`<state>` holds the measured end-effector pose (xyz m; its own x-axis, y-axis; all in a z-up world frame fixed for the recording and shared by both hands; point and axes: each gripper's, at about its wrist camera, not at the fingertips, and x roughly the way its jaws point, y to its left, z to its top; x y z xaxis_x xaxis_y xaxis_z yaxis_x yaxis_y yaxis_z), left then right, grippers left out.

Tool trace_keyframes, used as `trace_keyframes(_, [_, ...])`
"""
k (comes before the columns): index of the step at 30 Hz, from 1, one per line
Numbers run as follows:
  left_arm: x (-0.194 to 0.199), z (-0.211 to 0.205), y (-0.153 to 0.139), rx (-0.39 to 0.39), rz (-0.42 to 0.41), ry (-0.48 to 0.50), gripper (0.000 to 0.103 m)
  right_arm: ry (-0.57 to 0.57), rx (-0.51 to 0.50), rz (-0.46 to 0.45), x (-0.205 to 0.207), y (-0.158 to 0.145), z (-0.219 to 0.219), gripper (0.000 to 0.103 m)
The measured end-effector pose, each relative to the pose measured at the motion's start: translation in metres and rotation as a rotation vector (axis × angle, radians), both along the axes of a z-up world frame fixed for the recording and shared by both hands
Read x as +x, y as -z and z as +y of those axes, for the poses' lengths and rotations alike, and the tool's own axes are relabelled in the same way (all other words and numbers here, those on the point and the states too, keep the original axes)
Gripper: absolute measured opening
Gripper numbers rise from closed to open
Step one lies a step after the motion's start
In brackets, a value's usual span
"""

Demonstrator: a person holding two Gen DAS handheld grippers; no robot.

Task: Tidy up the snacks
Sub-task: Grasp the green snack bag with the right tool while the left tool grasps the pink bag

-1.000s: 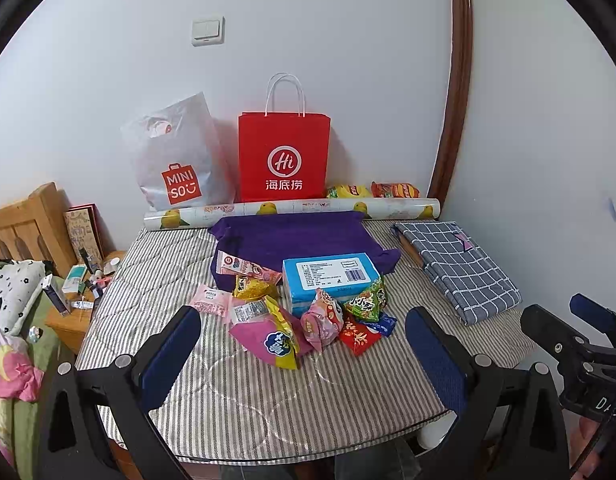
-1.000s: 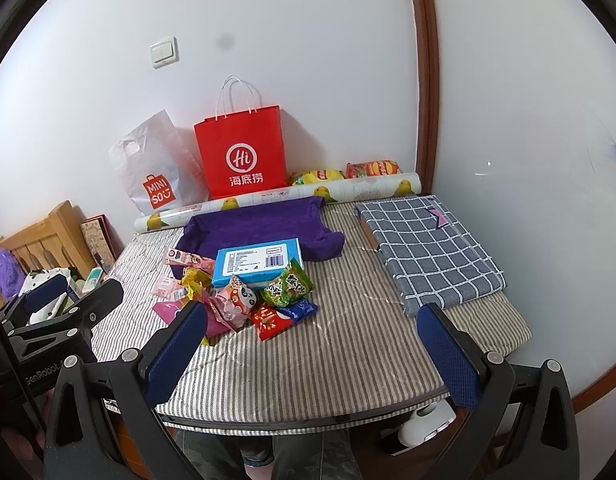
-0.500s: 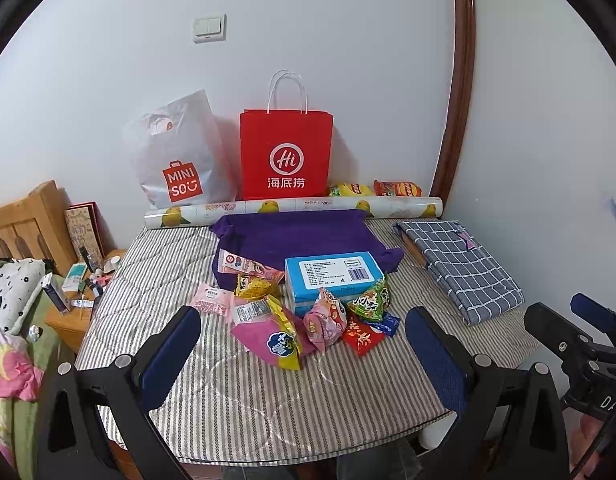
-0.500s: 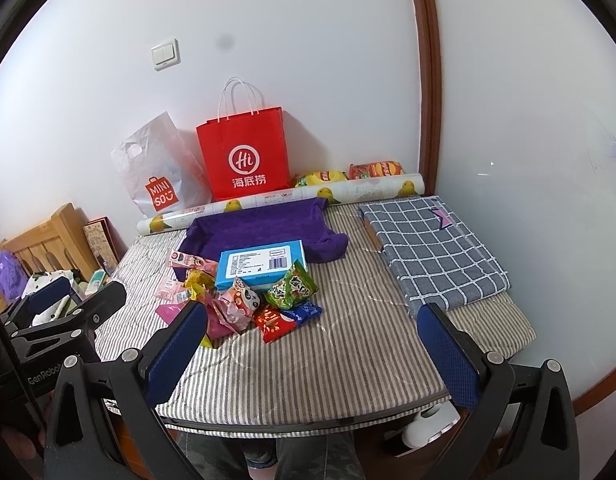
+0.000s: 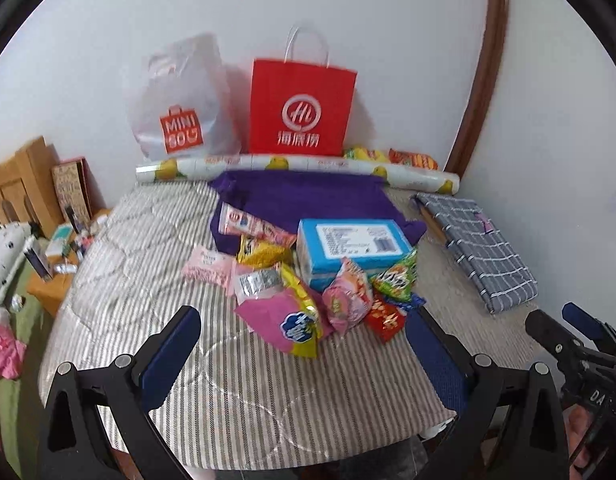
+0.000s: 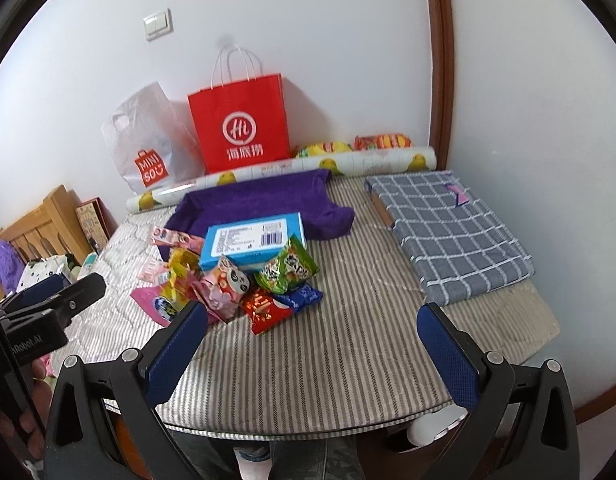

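From the left wrist view, the left claw (image 5: pixel 302 354) gapes wide and empty just short of the heap of bright foil snack packets (image 5: pixel 308 280) on the striped table (image 5: pixel 268 400); sorting looks unstarted. From the right wrist view, the right claw (image 6: pixel 311 346) hovers equally wide; a white plastic bag (image 6: pixel 148 144) reads "MINISO". Next comes closing on one packet.

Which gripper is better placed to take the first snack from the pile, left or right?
Probably the left gripper: open, with the snack pile centred just ahead. The right gripper, also open, has the pile off toward its left finger.
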<state>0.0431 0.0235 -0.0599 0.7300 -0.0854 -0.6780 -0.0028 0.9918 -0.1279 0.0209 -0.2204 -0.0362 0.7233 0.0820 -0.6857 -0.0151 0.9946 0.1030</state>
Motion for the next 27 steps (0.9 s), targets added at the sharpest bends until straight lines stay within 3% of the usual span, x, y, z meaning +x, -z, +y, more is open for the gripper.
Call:
trace_keyframes(8, [0.031,0.027,0.038,-0.019,0.066,-0.036,0.102,-0.039,0.008,0.04,0.054,0.045,0.002,0.099])
trace_keyframes(15, [0.051,0.055,0.063,-0.048,0.132,-0.074,0.102,-0.067,0.009,0.114,0.11,0.089,0.016,0.086])
trace_keyframes(27, [0.073,0.081,0.083,-0.065,0.151,-0.092,0.102,-0.1,0.052,0.198,0.166,0.135,0.036,0.085])
